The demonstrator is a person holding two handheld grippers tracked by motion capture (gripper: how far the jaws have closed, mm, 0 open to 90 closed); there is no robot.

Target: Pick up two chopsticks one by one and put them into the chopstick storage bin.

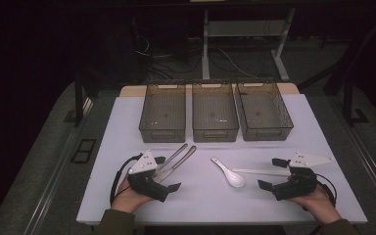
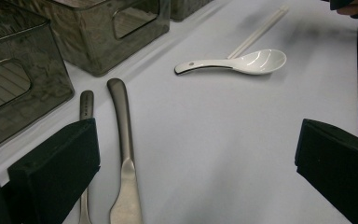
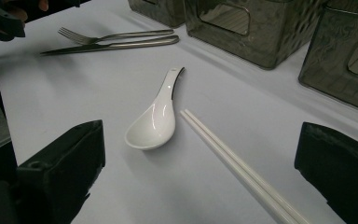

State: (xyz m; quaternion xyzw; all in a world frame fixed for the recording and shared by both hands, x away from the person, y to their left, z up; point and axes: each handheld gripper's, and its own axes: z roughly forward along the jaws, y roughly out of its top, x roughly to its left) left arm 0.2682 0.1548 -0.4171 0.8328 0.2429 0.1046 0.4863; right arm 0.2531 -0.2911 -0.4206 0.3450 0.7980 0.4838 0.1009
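A white ceramic spoon (image 1: 229, 173) lies mid-table, bowl toward me. A pair of white chopsticks (image 1: 262, 172) lies just right of it. A metal knife (image 1: 183, 158) and fork (image 1: 173, 155) lie side by side to the left. My left gripper (image 1: 167, 174) rests open over the utensils' near ends; between its jaws I see the knife (image 2: 123, 140), with the fork handle (image 2: 86, 105) beside the left jaw. My right gripper (image 1: 270, 173) is open around the chopsticks' right part. From it I see the spoon (image 3: 156, 119) and chopsticks (image 3: 237, 163) between the jaws, untouched.
Three smoky see-through bins (image 1: 162, 112) (image 1: 214, 112) (image 1: 264, 111) stand in a row at the back of the white table (image 1: 127, 196). Their walls (image 2: 23, 79) (image 3: 242, 28) rise close behind the cutlery. Cables trail from both grippers.
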